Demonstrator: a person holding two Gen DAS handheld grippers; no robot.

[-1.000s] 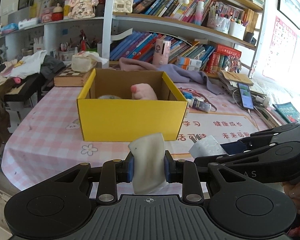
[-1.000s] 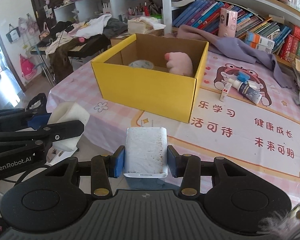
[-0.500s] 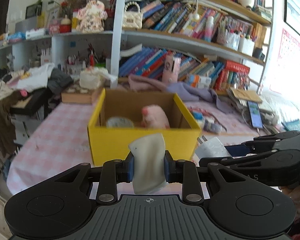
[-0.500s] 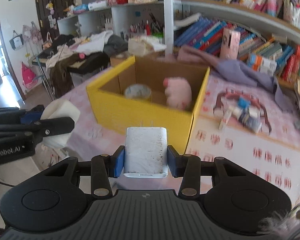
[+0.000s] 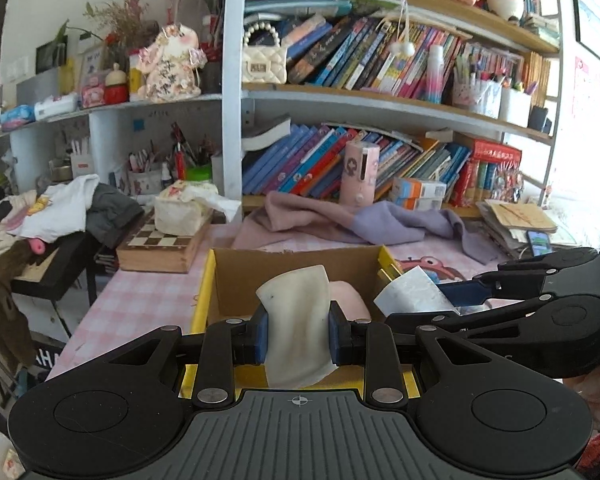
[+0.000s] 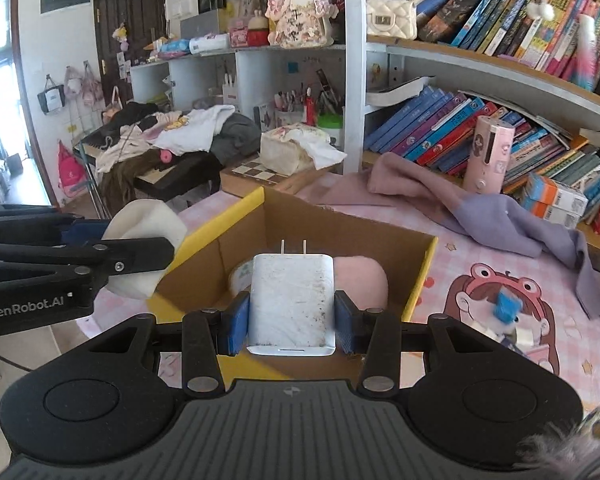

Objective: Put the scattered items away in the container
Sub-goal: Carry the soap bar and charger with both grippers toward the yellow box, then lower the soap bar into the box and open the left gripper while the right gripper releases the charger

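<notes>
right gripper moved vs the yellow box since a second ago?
Yes. The right gripper, shut on the charger, has come forward to the yellow box, nearly over it.

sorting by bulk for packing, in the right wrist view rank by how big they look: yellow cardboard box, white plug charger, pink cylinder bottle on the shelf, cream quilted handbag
1. Yellow cardboard box, largest.
2. White plug charger, though it sits right at the camera, so it looks bigger than it is.
3 and 4. Pink cylinder bottle and cream quilted handbag look alike in size; unranked.

Left gripper (image 6: 140,256) arm: "GenRobot.AI" is printed in white, left of the yellow box (image 6: 204,236).
Book spines behind the yellow box: lettering is seen, too small to be read.
</notes>
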